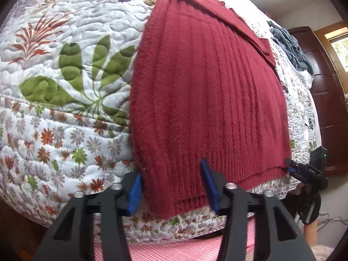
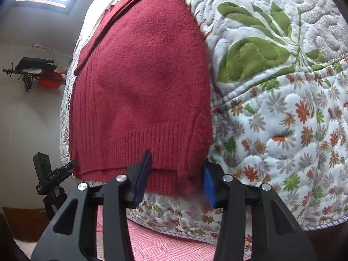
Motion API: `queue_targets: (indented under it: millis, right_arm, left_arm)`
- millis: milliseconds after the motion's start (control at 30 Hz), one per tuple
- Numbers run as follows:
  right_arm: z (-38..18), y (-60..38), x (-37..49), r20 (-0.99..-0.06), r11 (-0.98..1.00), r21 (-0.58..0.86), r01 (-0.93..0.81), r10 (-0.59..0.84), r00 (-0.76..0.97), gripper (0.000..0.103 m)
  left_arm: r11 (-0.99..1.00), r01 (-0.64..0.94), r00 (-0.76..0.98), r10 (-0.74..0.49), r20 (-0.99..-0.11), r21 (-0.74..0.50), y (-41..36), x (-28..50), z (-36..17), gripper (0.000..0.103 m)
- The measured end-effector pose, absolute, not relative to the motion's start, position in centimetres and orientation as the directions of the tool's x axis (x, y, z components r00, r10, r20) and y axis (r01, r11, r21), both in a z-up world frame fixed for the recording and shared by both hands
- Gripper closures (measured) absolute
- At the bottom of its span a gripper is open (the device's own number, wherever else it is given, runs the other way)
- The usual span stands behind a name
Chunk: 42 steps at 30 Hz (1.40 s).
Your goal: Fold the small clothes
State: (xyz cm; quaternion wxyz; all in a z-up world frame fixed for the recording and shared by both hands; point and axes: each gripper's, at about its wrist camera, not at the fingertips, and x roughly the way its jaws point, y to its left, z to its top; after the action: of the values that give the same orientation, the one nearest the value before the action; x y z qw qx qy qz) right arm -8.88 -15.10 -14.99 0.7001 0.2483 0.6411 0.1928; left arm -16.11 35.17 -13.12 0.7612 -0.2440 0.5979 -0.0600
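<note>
A dark red knit sweater (image 1: 206, 91) (image 2: 141, 76) lies flat on a floral quilt (image 1: 65, 65) (image 2: 282, 108), with its ribbed hem at the bed's near edge and a sleeve (image 1: 228, 17) folded across its far end. My left gripper (image 1: 170, 169) is open, and the hem's left corner lies between its blue pads (image 1: 134, 193) unclamped. My right gripper (image 2: 177, 158) is open too, straddling the hem's right corner. Each gripper shows in the other's view, the right gripper (image 1: 292, 166) and the left gripper (image 2: 69, 167), both at the hem's outer corners.
A blue-grey cloth (image 1: 289, 43) is piled at the far right of the bed. Dark wooden furniture (image 1: 326, 113) stands beyond it. A pink checked fabric (image 1: 174, 248) (image 2: 163, 243) shows below the quilt's edge. Black and red items (image 2: 39, 71) hang on the wall.
</note>
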Motion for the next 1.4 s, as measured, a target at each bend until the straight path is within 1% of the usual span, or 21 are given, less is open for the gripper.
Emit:
queue_targets:
  millis: [67, 100, 167, 200, 233, 300, 367, 567, 667, 833, 967, 1133, 1400]
  right_arm:
    - [-15.1, -14.8, -8.9, -0.800, 0.801, 0.597, 0.039, 0.591, 0.103, 0.069]
    - [-15.3, -14.8, -8.7, -0.801, 0.802, 0.596, 0.038, 0.590, 0.102, 0.075]
    - [-15.7, -14.6, -8.5, -0.810, 0.810, 0.584, 0.044, 0.578, 0.103, 0.088]
    - [-15.8, -14.4, -8.3, -0.813, 0.814, 0.580, 0.041, 0.574, 0.102, 0.095]
    - [-15.7, -14.3, -8.2, -0.815, 0.817, 0.576, 0.034, 0.571, 0.099, 0.096]
    - [-14.8, -14.1, -8.2, -0.813, 0.818, 0.575, 0.001, 0.572, 0.110, 0.097]
    - [-13.6, -14.1, -8.2, -0.791, 0.800, 0.600, -0.020, 0.597, 0.131, 0.097]
    - [-10.1, -14.8, -6.7, -0.697, 0.715, 0.698, -0.046, 0.692, 0.189, 0.097]
    - [-8.8, -14.9, -5.0, -0.668, 0.691, 0.721, -0.057, 0.714, 0.208, 0.097]
    - [-7.6, -15.3, -1.8, -0.659, 0.687, 0.725, -0.051, 0.713, 0.240, 0.097]
    - [-8.0, -15.7, 1.3, -0.665, 0.688, 0.726, -0.011, 0.706, 0.245, 0.097]
    - [-9.7, -15.8, 5.0, -0.673, 0.682, 0.730, 0.044, 0.707, 0.218, 0.097]
    - [-11.9, -15.2, 9.8, -0.697, 0.693, 0.715, 0.089, 0.696, 0.174, 0.097]
  left_arm:
    - [0.864, -0.206, 0.280, -0.398, -0.873, -0.460, 35.3, -16.3, -13.3, 0.072]
    - [0.863, -0.211, 0.279, -0.398, -0.874, -0.460, 35.4, -16.2, -13.6, 0.073]
    - [0.861, -0.213, 0.276, -0.400, -0.874, -0.462, 35.5, -15.7, -14.0, 0.079]
    - [0.859, -0.213, 0.278, -0.403, -0.872, -0.465, 35.6, -15.3, -14.3, 0.086]
    - [0.854, -0.222, 0.278, -0.406, -0.871, -0.470, 35.6, -15.1, -14.4, 0.088]
    - [0.826, -0.246, 0.284, -0.438, -0.853, -0.506, 36.2, -15.1, -14.3, 0.091]
    - [0.823, -0.240, 0.298, -0.442, -0.846, -0.515, 36.4, -15.3, -13.8, 0.094]
    - [0.777, -0.220, 0.383, -0.488, -0.784, -0.590, 37.0, -15.4, -11.0, 0.095]
    - [0.769, -0.195, 0.426, -0.493, -0.759, -0.609, 37.2, -14.4, -9.3, 0.096]
    - [0.770, -0.182, 0.468, -0.479, -0.743, -0.611, 38.1, -11.9, -7.7, 0.096]
    - [0.743, -0.204, 0.499, -0.481, -0.721, -0.637, 39.5, -9.4, -7.5, 0.096]
    - [0.715, -0.243, 0.506, -0.483, -0.715, -0.655, 40.9, -5.3, -8.8, 0.096]
    - [0.704, -0.299, 0.474, -0.476, -0.741, -0.644, 42.0, -0.2, -11.7, 0.096]
